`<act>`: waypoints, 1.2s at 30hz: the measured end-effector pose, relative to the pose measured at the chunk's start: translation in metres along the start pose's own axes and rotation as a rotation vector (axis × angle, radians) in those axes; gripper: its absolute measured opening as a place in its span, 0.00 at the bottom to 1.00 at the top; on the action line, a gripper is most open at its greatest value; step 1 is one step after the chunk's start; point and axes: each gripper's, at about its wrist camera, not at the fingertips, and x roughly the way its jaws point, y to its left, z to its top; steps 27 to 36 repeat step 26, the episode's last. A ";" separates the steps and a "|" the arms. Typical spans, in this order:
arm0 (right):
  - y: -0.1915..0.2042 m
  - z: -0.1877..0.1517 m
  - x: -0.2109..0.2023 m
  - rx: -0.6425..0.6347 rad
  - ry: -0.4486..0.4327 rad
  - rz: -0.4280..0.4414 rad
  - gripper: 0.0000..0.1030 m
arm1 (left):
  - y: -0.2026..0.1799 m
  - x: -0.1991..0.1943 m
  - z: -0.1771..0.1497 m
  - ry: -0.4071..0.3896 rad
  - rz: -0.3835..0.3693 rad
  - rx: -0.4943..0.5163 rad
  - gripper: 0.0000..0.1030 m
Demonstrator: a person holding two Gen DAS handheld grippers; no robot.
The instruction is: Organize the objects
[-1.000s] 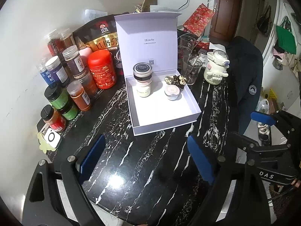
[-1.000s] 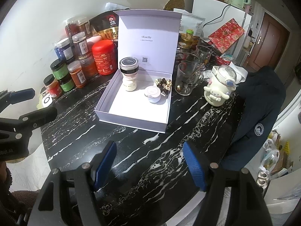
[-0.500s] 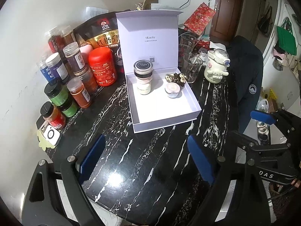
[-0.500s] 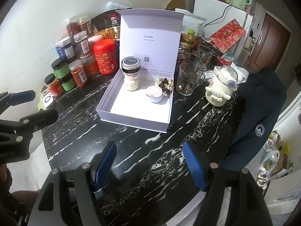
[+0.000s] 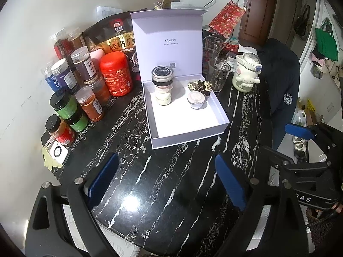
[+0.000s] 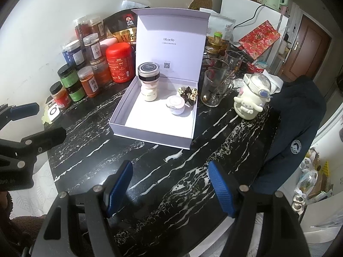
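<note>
At centre frame on the black marble bench (image 5: 133, 192) sits the white box (image 5: 188, 126), lid upright, long axis running away from both cameras. Inside, at its far end, a tall jar (image 5: 163, 85) stands upright, a small pot (image 5: 196, 100) just right of it. Left gripper (image 5: 167, 184) has just been widening its jaws, nothing between them; right gripper (image 6: 169, 189) hangs released, empty.

Left gripper (image 5: 165, 182): jaws wide apart, just opened further, nothing between the blue pads (image 5: 103, 176). Right gripper (image 6: 169, 186): jaws parted, nothing between them. Both point forward and downward, side by side, well apart.
</note>
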 end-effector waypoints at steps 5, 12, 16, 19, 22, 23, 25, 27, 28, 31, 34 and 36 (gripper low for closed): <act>0.000 -0.001 0.002 -0.007 0.006 -0.004 0.72 | -0.003 0.002 0.000 0.007 -0.001 0.007 0.93; 0.001 -0.001 0.004 -0.014 0.013 -0.004 0.72 | -0.003 0.004 -0.002 0.017 -0.015 0.013 0.97; 0.001 -0.001 0.005 -0.016 0.015 -0.005 0.72 | -0.003 0.001 -0.002 0.001 -0.015 0.018 0.97; 0.001 -0.001 0.005 -0.016 0.015 -0.005 0.72 | -0.003 -0.002 -0.003 -0.021 -0.005 0.026 0.97; 0.002 -0.002 0.005 -0.016 0.016 -0.007 0.72 | -0.004 -0.007 -0.004 -0.049 0.008 0.042 0.97; 0.002 -0.001 0.005 -0.016 0.016 -0.007 0.72 | -0.005 -0.007 -0.003 -0.050 0.010 0.045 0.97; 0.002 -0.002 0.004 -0.017 0.015 -0.007 0.72 | -0.005 -0.007 -0.002 -0.049 0.012 0.046 0.97; 0.002 -0.001 0.005 -0.016 0.015 -0.007 0.72 | -0.005 -0.007 -0.002 -0.046 0.010 0.046 0.97; 0.002 -0.001 0.005 -0.016 0.015 -0.007 0.72 | -0.005 -0.007 -0.002 -0.046 0.010 0.046 0.97; 0.002 -0.001 0.005 -0.016 0.015 -0.007 0.72 | -0.005 -0.007 -0.002 -0.046 0.010 0.046 0.97; 0.002 -0.001 0.005 -0.016 0.015 -0.007 0.72 | -0.005 -0.007 -0.002 -0.046 0.010 0.046 0.97; 0.002 -0.001 0.005 -0.016 0.015 -0.007 0.72 | -0.005 -0.007 -0.002 -0.046 0.010 0.046 0.97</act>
